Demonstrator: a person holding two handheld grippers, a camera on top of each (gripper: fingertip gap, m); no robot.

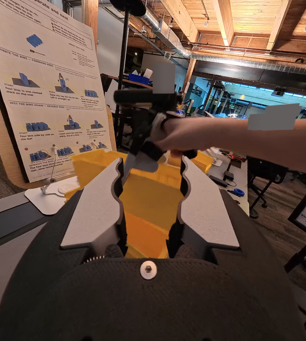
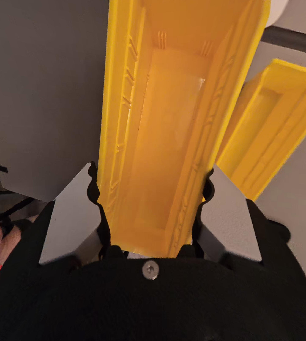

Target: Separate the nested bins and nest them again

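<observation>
In the right wrist view my right gripper looks down into a yellow bin that shows several nested rims. Both pads press on the bin's long sides, so the gripper is shut on it. A separate yellow bin lies to the right on the grey table. In the left wrist view my left gripper has yellow bin plastic filling the gap from pad to pad, and it is shut on it. The right gripper's grey finger reaches down to the same bin just ahead, held by a person's hand.
An instruction sheet on a stand rises at the left behind the bins. The person's forearm crosses from the right. More yellow bin shows at the far right. Black power bricks and a blue ring lie on the table's right part.
</observation>
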